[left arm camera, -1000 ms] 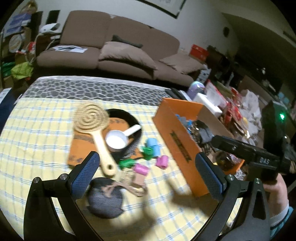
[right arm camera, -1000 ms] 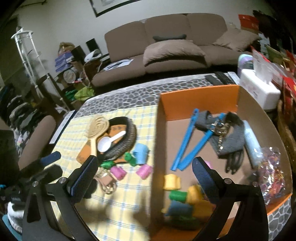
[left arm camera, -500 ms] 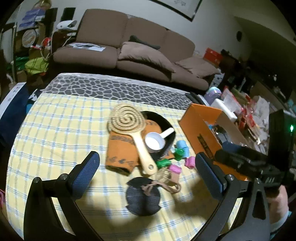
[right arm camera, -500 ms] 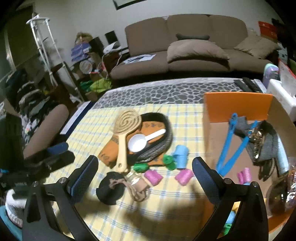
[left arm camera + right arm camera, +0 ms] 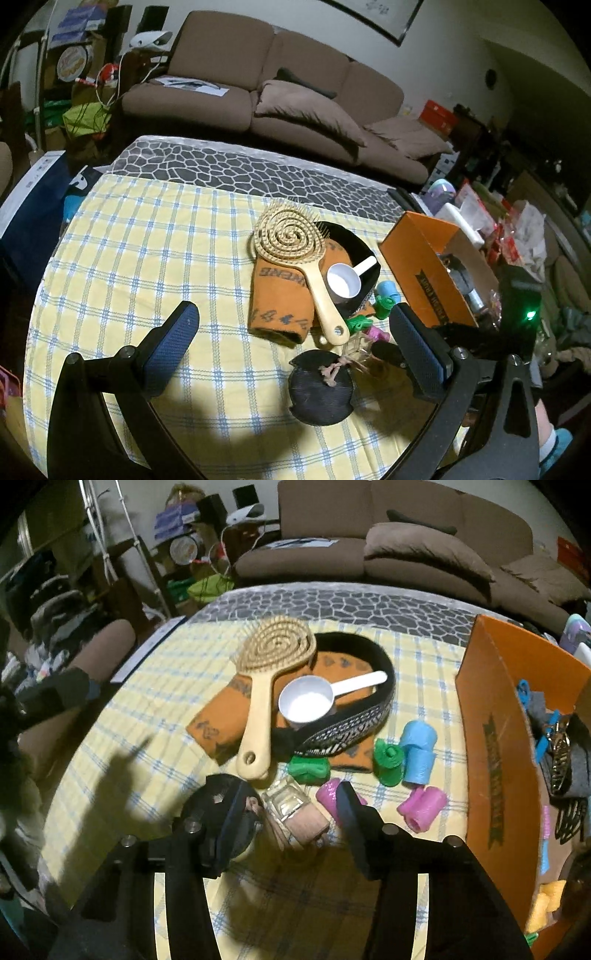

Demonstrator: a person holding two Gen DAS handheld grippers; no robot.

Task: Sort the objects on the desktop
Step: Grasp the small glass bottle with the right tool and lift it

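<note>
R gripper (image 5: 291, 812) is sitting low over the yellow checked cloth (image 5: 147, 258), jaws spread, not gripping yet, straddling a small square glass bottle with a pale wooden cap (image 5: 295, 808). The bottle is lying on its side right betw. the fingers, long axis running from the far-left glass end to the near-right cap, so roughly diagonal to the jaw gap. L gripper (image 5: 295, 343) is hanging higher & farther back, also spread wide & empty; the R one is clearly nearer.

Beyond the bottle: green, blue & pink foam hair rollers (image 5: 417, 755), a wooden spiral hairbrush (image 5: 266, 686), a white plastic scoop (image 5: 310, 701); to the right the orange cardboard box (image 5: 495, 716) is prob. where it's going.

Hard to make out: R left finger is covering part of a round black disc (image 5: 218, 805), twine at the bottle's neck is mostly hidden, and the box's near end is cut off.
</note>
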